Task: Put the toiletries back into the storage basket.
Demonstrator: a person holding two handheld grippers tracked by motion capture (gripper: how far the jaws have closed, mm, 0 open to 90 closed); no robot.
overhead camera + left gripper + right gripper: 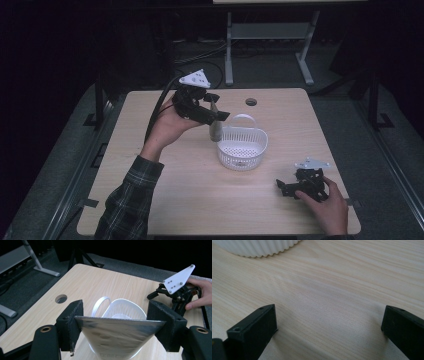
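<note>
My left gripper (pixel 217 106) is raised over the back middle of the table, shut on the wide top edge of a silver foil pouch (pixel 117 336). The pouch (pixel 215 131) hangs down from the jaws, just left of a white ribbed basket (pixel 235 162) with a hoop handle. Seen along the left gripper (pixel 117 320), the basket (pixel 130 304) lies right behind the pouch. My right gripper (pixel 284 188) rests on the table at the front right, held by a hand. Its jaws stand open over bare wood (pixel 329 325), with nothing between them.
The light wooden table (pixel 200 200) has a round cable hole (pixel 251 102) near its back edge. The basket's ribbed wall (pixel 262 246) lies a short way ahead of the right gripper. Beyond the table are a dark floor and a metal frame's legs (pixel 229 60).
</note>
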